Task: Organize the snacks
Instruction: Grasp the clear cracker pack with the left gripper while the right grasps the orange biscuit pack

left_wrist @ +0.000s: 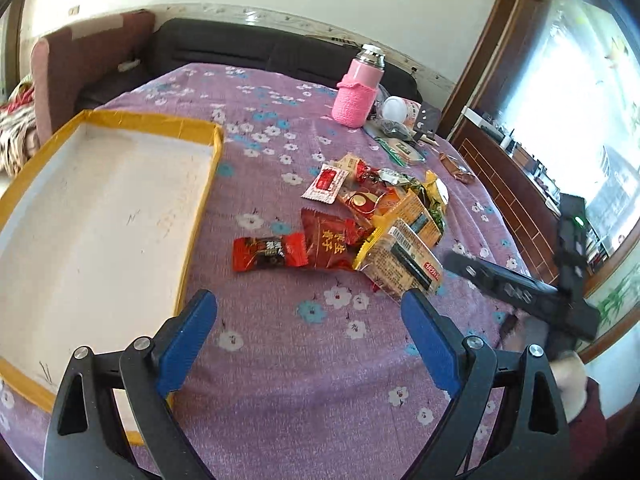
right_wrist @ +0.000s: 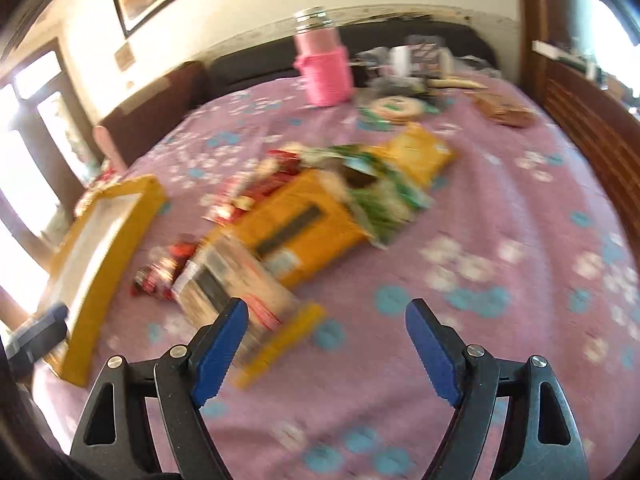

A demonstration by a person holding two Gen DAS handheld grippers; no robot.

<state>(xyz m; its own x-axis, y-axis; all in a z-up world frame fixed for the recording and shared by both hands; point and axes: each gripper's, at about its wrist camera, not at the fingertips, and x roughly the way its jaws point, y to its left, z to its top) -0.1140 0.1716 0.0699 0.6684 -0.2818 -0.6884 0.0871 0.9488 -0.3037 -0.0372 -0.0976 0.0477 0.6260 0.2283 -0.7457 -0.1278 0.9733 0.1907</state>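
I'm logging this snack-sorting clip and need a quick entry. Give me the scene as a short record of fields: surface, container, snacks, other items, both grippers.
surface: table under a purple floral cloth
container: shallow yellow-rimmed tray, white inside, nothing in it, left of the snacks
snacks: loose pile of wrapped packets, including a red candy wrapper and a clear packet with yellow edges nearest the camera
other items: pink bottle in a knitted sleeve at the far side
left gripper: open, holding nothing, above the cloth
right gripper: open, holding nothing, near the pile; its view is motion-blurred
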